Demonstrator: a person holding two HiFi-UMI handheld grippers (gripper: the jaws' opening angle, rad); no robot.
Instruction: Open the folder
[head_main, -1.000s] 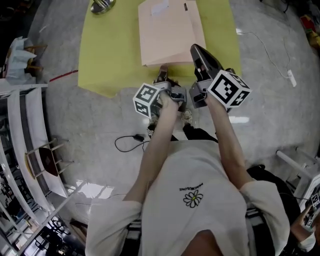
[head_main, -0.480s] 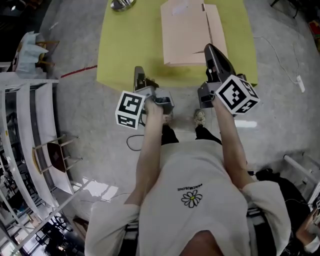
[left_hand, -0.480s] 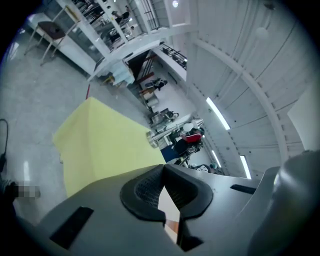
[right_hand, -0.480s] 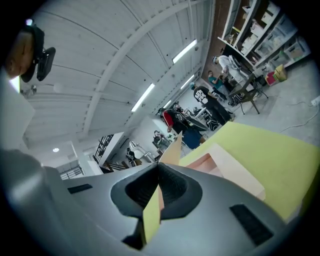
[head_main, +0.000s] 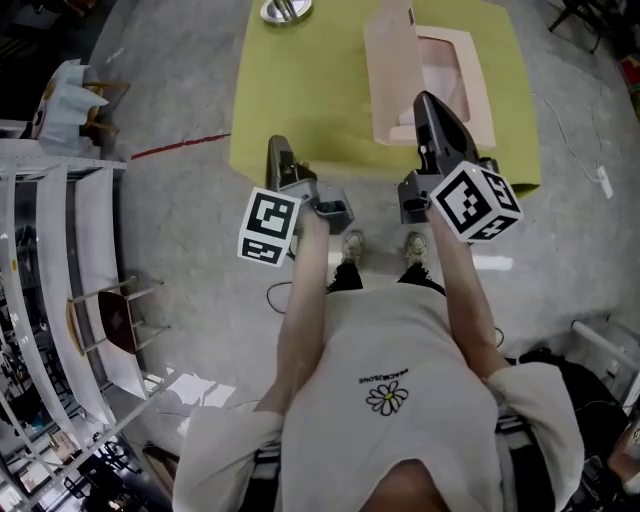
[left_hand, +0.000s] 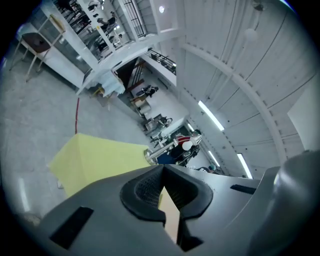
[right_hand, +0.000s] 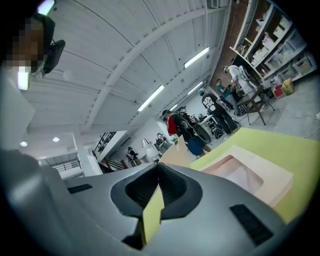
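Note:
The pale pink folder (head_main: 455, 80) lies on the yellow table (head_main: 300, 100), at its right half. Its cover (head_main: 390, 65) stands nearly upright along the left side, and the recessed inside shows. My left gripper (head_main: 277, 147) hovers at the table's near edge, left of the folder and apart from it, shut with nothing in it. My right gripper (head_main: 426, 100) hangs over the folder's near edge, also shut and holding nothing. In the right gripper view the shut gripper (right_hand: 158, 166) points past the folder (right_hand: 250, 172). In the left gripper view the shut gripper (left_hand: 163, 167) faces the table (left_hand: 95, 157).
A metal bowl (head_main: 285, 10) sits at the table's far left corner. White shelving (head_main: 60, 250) and a small chair (head_main: 110, 320) stand on the floor to the left. A black cable (head_main: 280, 295) lies by the person's feet.
The folder's cover, flat before, now stands raised and shows the inside. My left gripper has left the folder's front edge and moved left and up. My right gripper has risen a little.

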